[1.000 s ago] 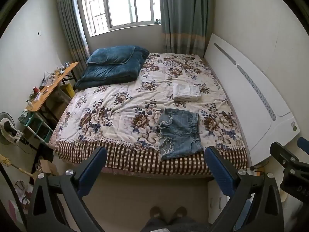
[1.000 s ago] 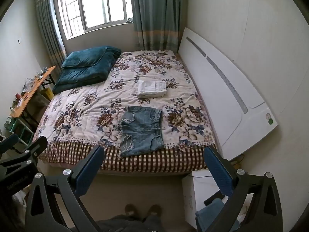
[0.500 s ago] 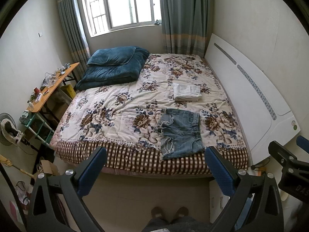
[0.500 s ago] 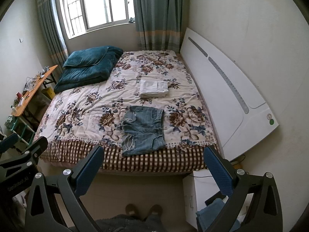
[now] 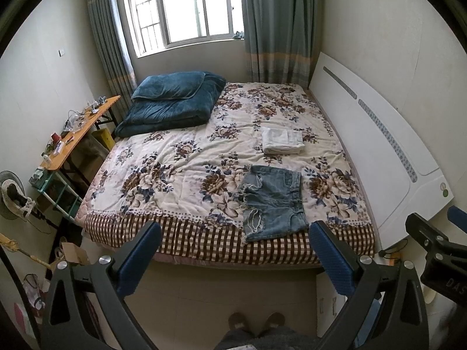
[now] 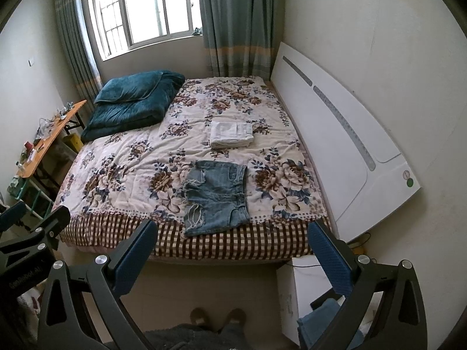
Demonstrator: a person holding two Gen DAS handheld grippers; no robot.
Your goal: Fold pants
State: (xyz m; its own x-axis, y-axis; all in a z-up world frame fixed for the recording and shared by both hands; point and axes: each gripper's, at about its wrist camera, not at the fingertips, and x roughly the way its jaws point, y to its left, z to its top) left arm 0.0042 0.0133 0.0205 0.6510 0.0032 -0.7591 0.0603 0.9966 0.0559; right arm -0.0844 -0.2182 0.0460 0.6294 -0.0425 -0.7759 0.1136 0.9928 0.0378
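Note:
Frayed blue denim shorts (image 5: 273,202) lie flat near the bed's front edge, hanging slightly over it; they also show in the right wrist view (image 6: 217,197). A folded white garment (image 5: 281,140) lies behind them (image 6: 231,134). My left gripper (image 5: 235,227) is open and empty, held well back above the floor before the bed. My right gripper (image 6: 233,227) is open and empty, likewise held back. Each gripper shows at the edge of the other's view.
The bed (image 5: 186,160) has a floral quilt, with a folded teal duvet (image 5: 172,102) at its far left. A white headboard (image 5: 379,151) runs along the right. A cluttered wooden side table (image 5: 76,128) stands left. A white box (image 6: 303,288) sits on the floor at right.
Both grippers have drawn back and risen slightly, so the bed sits a little farther away. Nothing on the bed has moved.

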